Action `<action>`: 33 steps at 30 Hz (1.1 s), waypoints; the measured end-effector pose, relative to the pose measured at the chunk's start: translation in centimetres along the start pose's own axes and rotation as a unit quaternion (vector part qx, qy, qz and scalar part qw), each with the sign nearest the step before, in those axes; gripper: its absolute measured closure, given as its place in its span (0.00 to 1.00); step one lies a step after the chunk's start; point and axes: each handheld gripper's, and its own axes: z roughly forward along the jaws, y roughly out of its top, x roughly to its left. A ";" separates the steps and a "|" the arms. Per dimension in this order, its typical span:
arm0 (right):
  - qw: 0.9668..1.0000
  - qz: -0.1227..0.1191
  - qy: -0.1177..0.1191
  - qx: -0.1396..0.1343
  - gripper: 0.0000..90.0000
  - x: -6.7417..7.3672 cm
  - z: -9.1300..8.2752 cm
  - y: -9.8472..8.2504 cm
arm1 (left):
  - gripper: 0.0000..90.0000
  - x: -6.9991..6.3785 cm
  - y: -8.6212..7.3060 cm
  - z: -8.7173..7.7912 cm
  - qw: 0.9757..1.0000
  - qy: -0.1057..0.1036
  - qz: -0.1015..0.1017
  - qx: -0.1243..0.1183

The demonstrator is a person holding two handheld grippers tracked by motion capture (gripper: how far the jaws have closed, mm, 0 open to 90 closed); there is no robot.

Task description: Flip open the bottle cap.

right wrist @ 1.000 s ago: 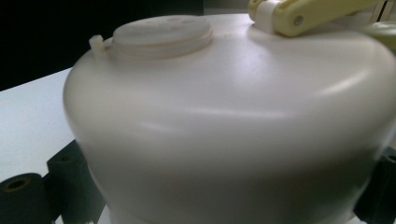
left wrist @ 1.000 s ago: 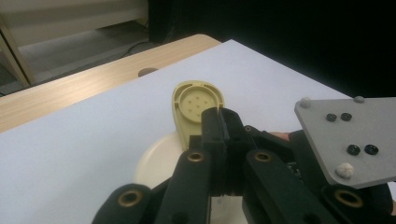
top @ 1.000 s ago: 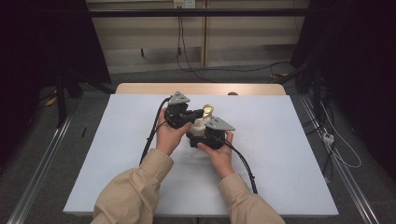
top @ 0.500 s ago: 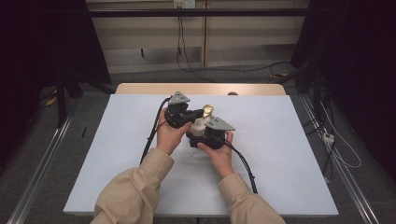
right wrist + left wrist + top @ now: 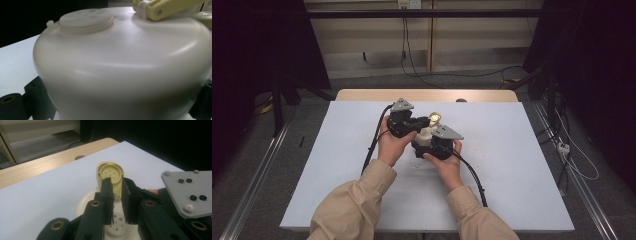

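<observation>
Two hand-held grippers close together near the middle of the white counter (image 5: pixel 512 165), one in each hand, both at one small cream pot (image 5: pixel 427 133)

Pot sitting upright on the counter between the two hands, wide and round at the bottom, domed on top, top pointing straight up. On the dome, a flat round cap (image 5: pixel 86 20) with little holes in it, lying level. Next to that, a yellow flap lid (image 5: pixel 110 171) swung open and standing up on its hinge, long side going up and down, rounded end at the top. Hollow inside of the flap, with small round dots, facing the left hand-held gripper's camera. In the high view, flap (image 5: pixel 434 118) shining at the far side of the pot

Left hand-held gripper (image 5: pixel 424 121) reaching in from the left, lying nearly level, pointing at the flap. Jaws just now opening a little, flap edge between them and both pads seeming to touch it, so clenched on the flap for now

Right hand-held gripper (image 5: pixel 424 141) coming from the near right side, grasping the round body of the pot (image 5: pixel 120 62), one black jaw on each side low down. Grey three-cornered plate (image 5: pixel 190 192) of that gripper seen just right of the flap

Pale wooden strip (image 5: pixel 427 95) along the far edge of the counter
</observation>
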 end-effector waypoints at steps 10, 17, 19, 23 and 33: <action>1.000 0.004 -0.005 0.009 0.06 0.1 -0.4 0.2 | 0.61 0.3 -0.3 -0.5 1.000 0.012 -0.011 -0.001; 1.000 0.007 -0.008 0.016 0.05 0.1 -0.5 0.3 | 0.49 0.5 -0.8 -0.7 1.000 0.012 -0.016 0.003; 1.000 0.008 -0.010 0.019 0.05 0.2 -0.5 0.3 | 0.45 0.5 -0.8 -0.8 1.000 0.013 -0.022 0.006; 0.999 0.013 -0.010 0.027 0.03 0.2 -0.5 0.2 | 0.37 0.7 -1.0 -0.9 0.999 0.018 -0.024 0.016; 0.999 0.022 -0.008 0.041 0.03 0.1 -1.1 -0.1 | 0.25 1.0 -1.3 -1.2 0.999 0.015 -0.028 0.019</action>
